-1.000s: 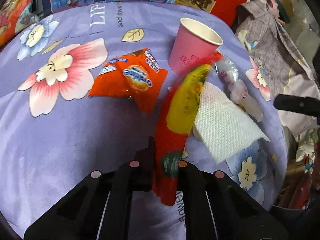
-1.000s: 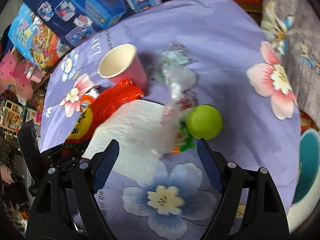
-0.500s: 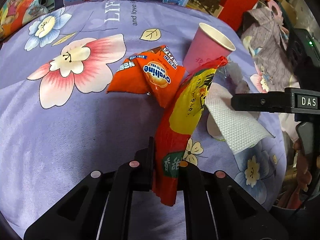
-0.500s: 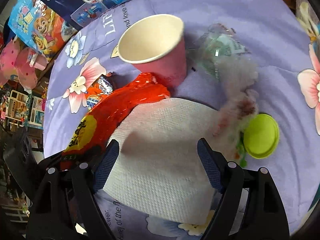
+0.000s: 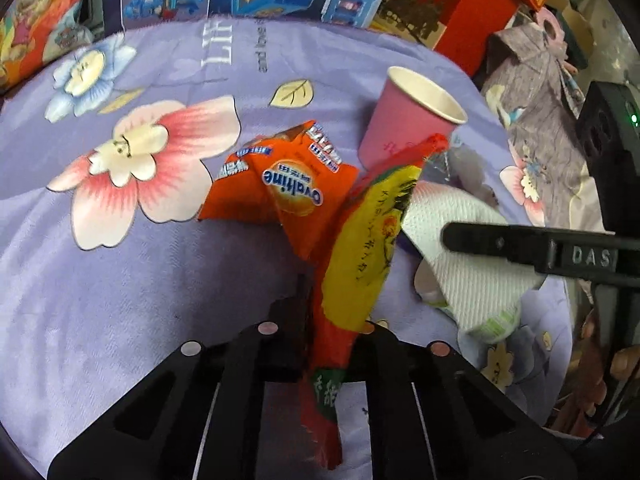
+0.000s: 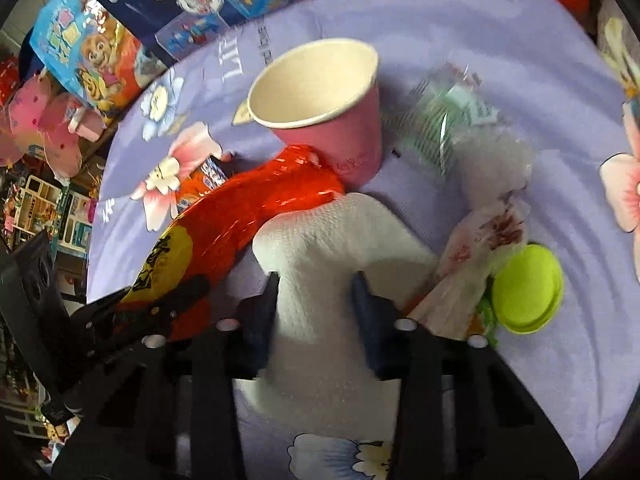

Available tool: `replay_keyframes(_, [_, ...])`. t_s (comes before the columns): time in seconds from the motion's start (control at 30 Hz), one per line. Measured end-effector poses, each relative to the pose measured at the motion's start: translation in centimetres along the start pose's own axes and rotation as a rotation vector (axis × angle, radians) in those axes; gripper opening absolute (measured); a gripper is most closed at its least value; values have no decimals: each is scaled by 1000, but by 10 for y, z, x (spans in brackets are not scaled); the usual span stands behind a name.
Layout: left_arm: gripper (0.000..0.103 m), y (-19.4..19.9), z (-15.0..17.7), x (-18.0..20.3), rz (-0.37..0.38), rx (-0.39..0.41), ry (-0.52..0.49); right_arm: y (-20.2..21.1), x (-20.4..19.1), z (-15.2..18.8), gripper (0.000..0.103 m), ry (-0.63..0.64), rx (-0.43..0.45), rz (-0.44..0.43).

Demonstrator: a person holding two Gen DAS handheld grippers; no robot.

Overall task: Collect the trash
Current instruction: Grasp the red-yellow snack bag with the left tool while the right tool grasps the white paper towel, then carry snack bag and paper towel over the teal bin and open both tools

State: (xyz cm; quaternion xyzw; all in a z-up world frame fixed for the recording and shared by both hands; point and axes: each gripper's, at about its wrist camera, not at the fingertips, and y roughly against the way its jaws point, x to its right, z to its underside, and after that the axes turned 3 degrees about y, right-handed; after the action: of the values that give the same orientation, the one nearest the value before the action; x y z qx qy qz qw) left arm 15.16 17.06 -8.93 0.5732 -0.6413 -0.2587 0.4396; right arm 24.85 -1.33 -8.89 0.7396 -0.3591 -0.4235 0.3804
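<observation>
A lilac flower-printed tablecloth [image 5: 120,280] carries all the litter, gathered toward its right side in the left wrist view. The largest piece is a long red and yellow snack wrapper [image 5: 360,248], lifted off the cloth, its upper end near the foot of the cup; the left gripper [image 5: 320,328] is clamped tight on its lower end. Just right of it a white paper towel [image 6: 332,248] is bunched up between the fingers of the right gripper [image 6: 316,284], whose jaws are closing, the pads already pinching the towel into a waist. An orange Ovaltine sachet [image 5: 288,188] lies flat near the cloth's middle, touching the wrapper's left edge. A pink paper cup [image 6: 328,112] stands upright toward the far edge. Beside it lies crumpled clear plastic packaging [image 6: 460,120], and near the towel's right side a lime green lid [image 6: 528,288].
</observation>
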Motion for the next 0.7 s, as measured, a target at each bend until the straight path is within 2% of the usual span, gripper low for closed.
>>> replay_keyframes(0.03, [6,4,0,2,-1,9,0,4,-1,0,19,1,9,-2])
replay_keyframes(0.13, [6,21,1,6,-1,37,-3,21,0,3,13,1,48,-16])
replay_keyframes(0.37, [5,50,8,30,11,75,-43,71,6,15,10,-9,160,-30])
replay_keyframes(0.5, [5,59,10,51,32,84,-65,96,21,27,10,-45,207,-43])
replay_keyframes(0.7, [5,75,12,101,78,103,-152,134,61,54,10,-126,283,-41])
